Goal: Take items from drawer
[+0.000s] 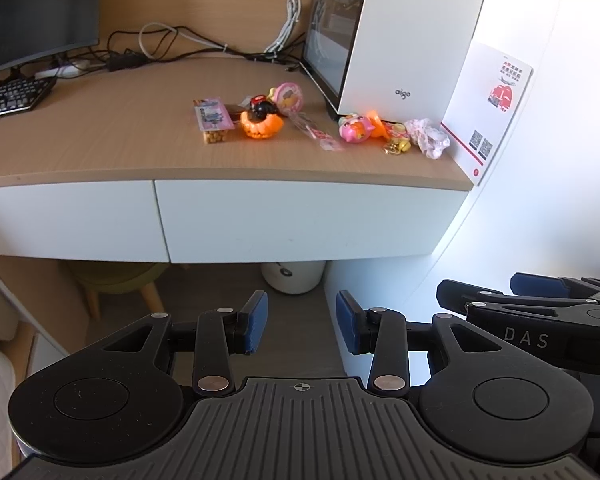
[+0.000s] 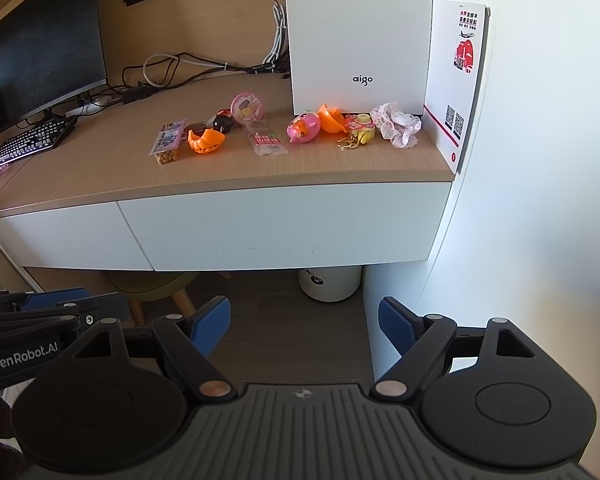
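Two hand-held grippers face a wooden tabletop (image 2: 100,184) with two closed white drawers beneath it, the right drawer (image 2: 284,228) directly ahead. The left gripper (image 1: 302,326) has its blue-padded jaws apart with nothing between them; the right gripper (image 2: 304,326) has its jaws set wider apart, likewise empty. Its side arm reads "DAS" in the left wrist view; the left gripper's reads "GenRobot.AI" in the right wrist view. On the tabletop lie small items: a snack pack (image 2: 167,145), an orange toy (image 2: 205,141), a pink round case (image 2: 247,109), a pink pig toy (image 2: 303,127) and a white lace scrunchie (image 2: 398,125). Behind them stands a white computer case (image 2: 360,32) marked "aigo", beside a card (image 2: 456,80) with QR codes and red print too small to read.
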Action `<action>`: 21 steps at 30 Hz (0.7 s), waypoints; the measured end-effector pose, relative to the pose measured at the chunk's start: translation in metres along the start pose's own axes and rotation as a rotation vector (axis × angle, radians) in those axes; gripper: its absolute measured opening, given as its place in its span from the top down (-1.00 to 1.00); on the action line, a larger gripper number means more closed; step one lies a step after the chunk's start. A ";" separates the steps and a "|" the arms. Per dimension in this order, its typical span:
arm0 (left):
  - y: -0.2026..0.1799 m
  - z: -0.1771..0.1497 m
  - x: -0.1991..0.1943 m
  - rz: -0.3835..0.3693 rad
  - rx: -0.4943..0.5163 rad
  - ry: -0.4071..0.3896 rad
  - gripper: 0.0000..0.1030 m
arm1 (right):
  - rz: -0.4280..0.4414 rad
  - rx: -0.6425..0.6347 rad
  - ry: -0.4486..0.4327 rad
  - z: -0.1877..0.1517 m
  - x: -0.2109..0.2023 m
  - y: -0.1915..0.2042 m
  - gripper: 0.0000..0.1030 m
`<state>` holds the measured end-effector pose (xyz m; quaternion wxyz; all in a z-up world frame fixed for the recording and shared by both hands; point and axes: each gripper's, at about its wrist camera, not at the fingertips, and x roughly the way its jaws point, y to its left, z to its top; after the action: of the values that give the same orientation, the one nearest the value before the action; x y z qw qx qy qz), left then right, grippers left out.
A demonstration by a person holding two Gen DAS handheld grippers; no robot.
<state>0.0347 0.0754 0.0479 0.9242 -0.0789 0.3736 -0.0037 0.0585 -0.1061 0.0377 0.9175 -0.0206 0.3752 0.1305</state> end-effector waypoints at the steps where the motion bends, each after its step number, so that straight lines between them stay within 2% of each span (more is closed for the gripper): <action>1: 0.000 0.000 0.000 0.000 -0.001 0.000 0.19 | -0.002 0.002 0.000 0.000 0.000 0.001 -0.59; 21: -0.001 0.001 0.001 -0.002 -0.005 0.004 0.19 | -0.006 0.004 0.006 -0.001 0.000 0.000 -0.59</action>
<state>0.0362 0.0745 0.0482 0.9232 -0.0816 0.3754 -0.0038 0.0581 -0.1067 0.0371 0.9169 -0.0204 0.3780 0.1269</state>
